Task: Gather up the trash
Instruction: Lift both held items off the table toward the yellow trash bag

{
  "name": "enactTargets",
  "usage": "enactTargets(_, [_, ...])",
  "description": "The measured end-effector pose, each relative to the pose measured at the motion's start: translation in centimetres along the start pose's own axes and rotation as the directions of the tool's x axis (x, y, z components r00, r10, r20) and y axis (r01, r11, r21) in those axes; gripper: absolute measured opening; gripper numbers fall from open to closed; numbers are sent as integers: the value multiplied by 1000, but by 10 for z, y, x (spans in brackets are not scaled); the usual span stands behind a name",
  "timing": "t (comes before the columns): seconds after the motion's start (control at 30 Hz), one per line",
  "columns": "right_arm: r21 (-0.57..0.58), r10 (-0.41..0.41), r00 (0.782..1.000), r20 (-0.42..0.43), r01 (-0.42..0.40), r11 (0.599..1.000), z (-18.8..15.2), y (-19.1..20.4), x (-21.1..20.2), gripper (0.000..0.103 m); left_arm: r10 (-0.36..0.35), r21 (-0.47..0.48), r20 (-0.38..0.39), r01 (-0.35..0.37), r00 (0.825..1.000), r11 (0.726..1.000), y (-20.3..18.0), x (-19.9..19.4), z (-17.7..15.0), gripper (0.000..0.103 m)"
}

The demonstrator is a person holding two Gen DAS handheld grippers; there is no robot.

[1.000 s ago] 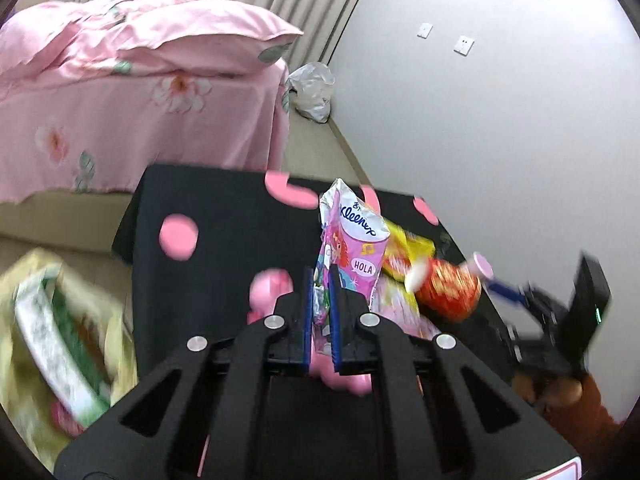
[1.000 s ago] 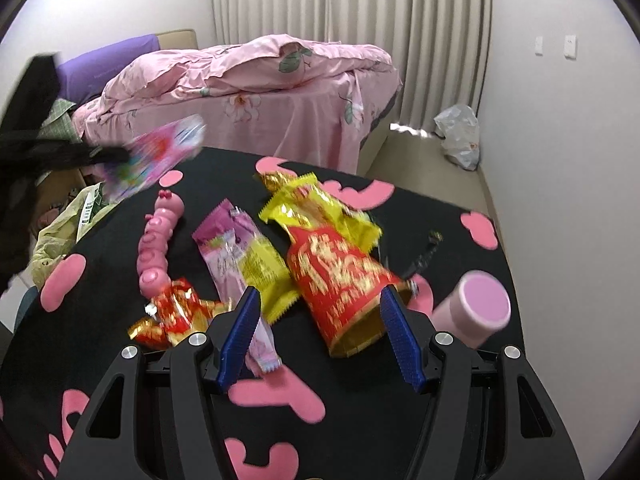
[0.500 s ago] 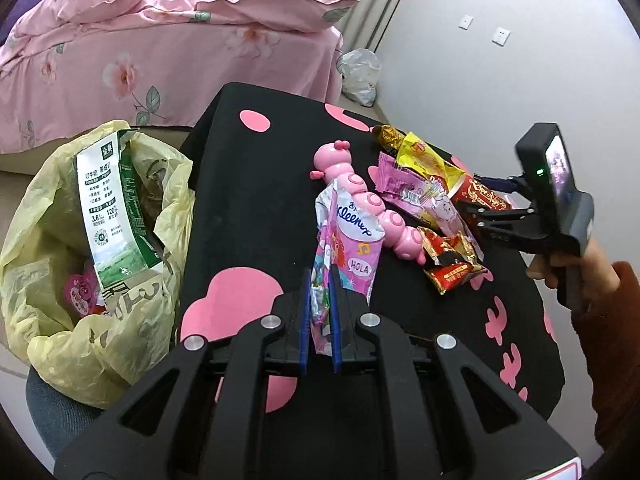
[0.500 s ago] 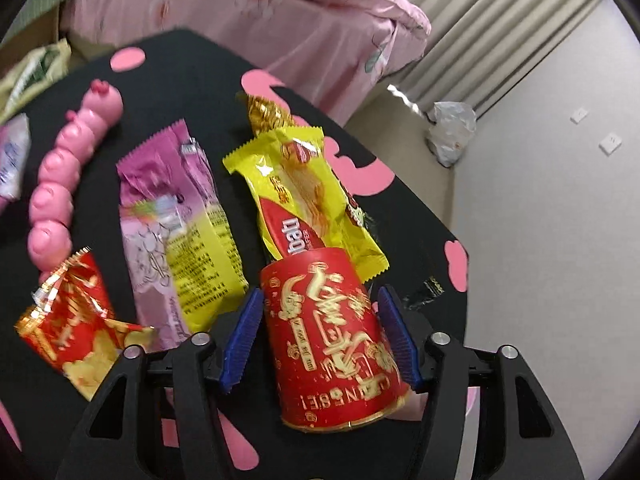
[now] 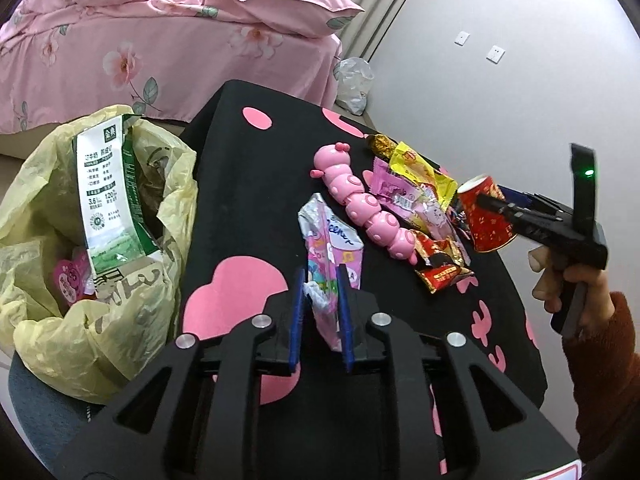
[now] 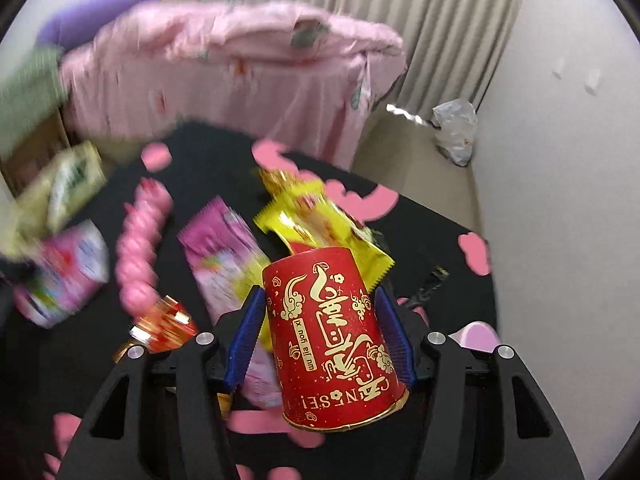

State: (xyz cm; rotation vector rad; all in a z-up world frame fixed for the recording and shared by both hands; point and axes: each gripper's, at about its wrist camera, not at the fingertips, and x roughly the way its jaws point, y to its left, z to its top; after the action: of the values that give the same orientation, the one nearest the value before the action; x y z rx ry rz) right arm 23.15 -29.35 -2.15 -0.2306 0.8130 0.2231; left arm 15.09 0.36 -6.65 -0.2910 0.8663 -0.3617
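Observation:
My left gripper (image 5: 321, 280) hangs over the black table's left edge beside the yellow trash bag (image 5: 48, 344). Its jaws are opening, and the pink tissue pack (image 5: 332, 248) stands loose between the pads. A milk carton (image 5: 108, 196) sticks out of the bag. My right gripper (image 6: 318, 300) is shut on the red paper cup (image 6: 332, 332) and holds it tilted above the table; the left wrist view shows this cup (image 5: 486, 220) at far right. Yellow (image 6: 320, 220), purple (image 6: 224, 248) and red-gold (image 6: 164, 320) wrappers lie on the cloth.
A pink caterpillar toy (image 5: 360, 204) lies mid-table beside the wrappers. A pink-lidded cup (image 6: 478, 334) stands by the right gripper. The black cloth (image 5: 248, 200) has pink patches. Behind are a pink bed (image 5: 160, 40) and a white plastic bag (image 5: 354, 84) on the floor.
My left gripper swung from above the table to the bag's side, and its pads have parted from the tissue pack. My right gripper closed on the red cup and lifted it.

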Motion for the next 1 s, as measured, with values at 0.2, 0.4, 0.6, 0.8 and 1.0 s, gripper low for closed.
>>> enactTargets(0.2, [168,164,978,130,-185,968,-8,-8,-29,53,9,22,-4,-9,1000,1000,-7,0,-1,30])
enactTargets(0.4, [164,195,968,159,-221,961,-26,5,-42,53,98,53,-30,-97,995,994,-10,9,-3,36])
enactTargets(0.6, [161,202,964,170,-230,960,-39,16,-45,53,83,57,-84,-78,993,995,-12,19,-9,27])
enactTargets(0.8, [161,237,949,207,-272,949,-34,29,-55,53,84,83,-18,-83,996,993,-17,2,-10,11])
enactTargets(1.0, [87,274,929,251,-303,949,-18,66,-71,53,117,68,101,-124,988,990,-4,-44,1,11])
